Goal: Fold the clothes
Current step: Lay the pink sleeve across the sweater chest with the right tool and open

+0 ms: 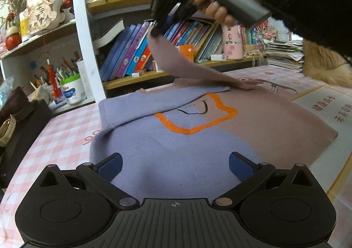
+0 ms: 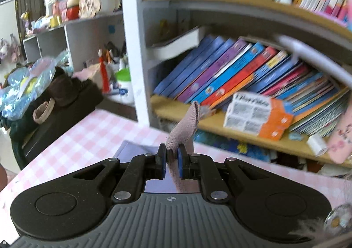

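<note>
A sweater (image 1: 176,138), half lilac and half taupe with an orange outline patch, lies flat on the pink checked table (image 1: 61,138). Its lilac sleeve is folded across the chest. My left gripper (image 1: 175,165) is open and empty, low over the sweater's near hem. My right gripper (image 1: 158,28) is shut on the taupe sleeve (image 1: 176,58) and holds it up above the far side of the sweater. In the right wrist view the gripper (image 2: 171,163) pinches the sleeve cuff (image 2: 187,124) between its blue pads, and the cuff sticks up past them.
A bookshelf (image 1: 140,76) with leaning books stands along the table's far edge. A pen cup (image 1: 70,91) and a dark box (image 1: 22,129) sit at the left. A printed mat (image 1: 330,107) lies at the right, with a furry animal (image 1: 325,67) behind it.
</note>
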Demonstrator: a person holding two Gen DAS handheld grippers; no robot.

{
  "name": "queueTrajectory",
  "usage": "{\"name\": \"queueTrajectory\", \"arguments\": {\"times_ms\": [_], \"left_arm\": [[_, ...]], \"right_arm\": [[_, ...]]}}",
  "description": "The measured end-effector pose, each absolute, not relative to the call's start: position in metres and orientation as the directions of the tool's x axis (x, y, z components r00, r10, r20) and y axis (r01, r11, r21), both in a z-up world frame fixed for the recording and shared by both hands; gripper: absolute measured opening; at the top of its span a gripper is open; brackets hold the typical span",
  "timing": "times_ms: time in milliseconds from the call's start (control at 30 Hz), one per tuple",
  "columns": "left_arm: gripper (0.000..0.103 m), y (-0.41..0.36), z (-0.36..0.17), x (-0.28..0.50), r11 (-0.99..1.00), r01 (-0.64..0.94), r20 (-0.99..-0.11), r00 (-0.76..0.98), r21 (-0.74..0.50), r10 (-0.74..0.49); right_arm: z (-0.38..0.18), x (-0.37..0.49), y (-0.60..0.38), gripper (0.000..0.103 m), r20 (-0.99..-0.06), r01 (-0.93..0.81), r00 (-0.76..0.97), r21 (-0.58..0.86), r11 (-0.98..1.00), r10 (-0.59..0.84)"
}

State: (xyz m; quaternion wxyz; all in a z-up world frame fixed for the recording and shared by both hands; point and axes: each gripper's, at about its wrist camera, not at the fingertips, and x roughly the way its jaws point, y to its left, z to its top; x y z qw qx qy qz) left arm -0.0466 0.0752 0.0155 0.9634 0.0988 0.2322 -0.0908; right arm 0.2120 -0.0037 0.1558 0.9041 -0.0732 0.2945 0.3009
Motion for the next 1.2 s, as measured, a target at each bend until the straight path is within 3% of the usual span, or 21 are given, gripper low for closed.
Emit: {"name": "queueTrajectory", "arguments": {"times_ms": [300, 433, 567, 1000, 1100, 1200], "left_arm": [[0.103, 0.075, 0.014, -0.046, 0.961, 0.247, -0.476, 0.865, 0.128, -0.159], [0.103, 0.073, 0.013, -0.045, 0.957, 0.258, -0.486, 0.858, 0.131, -0.165], [0.103, 0.074, 0.012, -0.044, 0.957, 0.262, -0.492, 0.854, 0.125, -0.170], [0.103, 0.073, 0.007, -0.036, 0.963, 0.229, -0.534, 0.837, 0.143, -0.120], [0.103, 0.082, 0.007, -0.032, 0.973, 0.209, -0.542, 0.831, 0.092, -0.127], [0.103, 0.104, 0.009, -0.036, 0.988, 0.152, -0.511, 0.847, -0.033, -0.147]], "right_arm": [[0.124, 0.224, 0.009, 0.011, -0.630, -0.615, 0.544, 0.151, 0.774, 0.554], [0.118, 0.228, -0.002, 0.040, -0.589, -0.626, 0.470, 0.303, 0.719, 0.658], [0.115, 0.222, -0.028, 0.040, -0.561, -0.596, 0.463, 0.376, 0.710, 0.686], [0.062, 0.103, -0.149, 0.041, -0.664, -0.520, 0.493, 0.294, 0.802, 0.562], [0.054, 0.078, -0.173, 0.041, -0.660, -0.503, 0.526, 0.268, 0.822, 0.537], [0.046, 0.061, -0.195, 0.041, -0.661, -0.477, 0.548, 0.256, 0.841, 0.512]]}}
